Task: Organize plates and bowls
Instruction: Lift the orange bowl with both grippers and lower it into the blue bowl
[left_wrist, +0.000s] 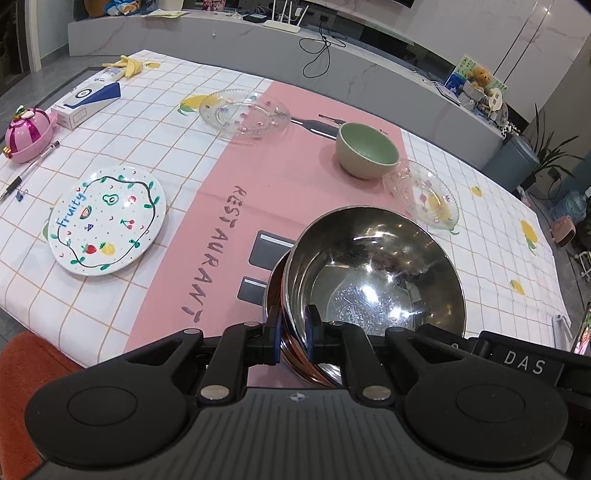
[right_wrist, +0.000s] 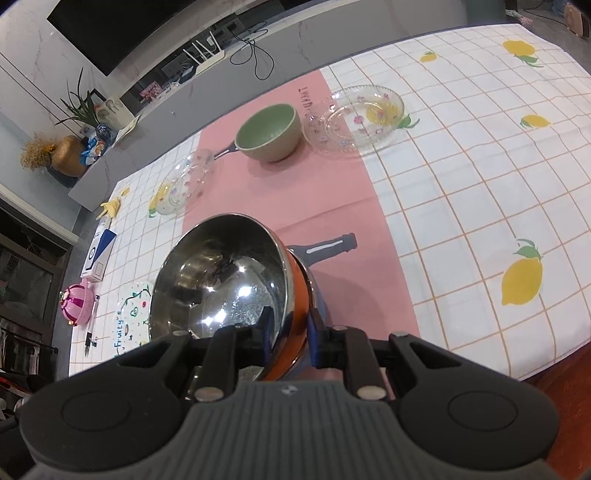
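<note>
Steel bowl (left_wrist: 373, 273) pinched at its near rim by both grippers, left gripper (left_wrist: 293, 328) and right gripper (right_wrist: 290, 332), jaws narrow on the wall, above pink strip of bench (left_wrist: 229, 177). Beyond: green bowl (left_wrist: 365, 149), glass plates (left_wrist: 243, 110), fruit plate (left_wrist: 107, 221) leftward.

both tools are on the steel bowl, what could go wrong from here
1. Each tool, left tool and right tool, pinches only the thin rim of the steel bowl; the shiny metal might slip or twist.
2. The glass plate lies close beside the bowl and could get knocked.
</note>
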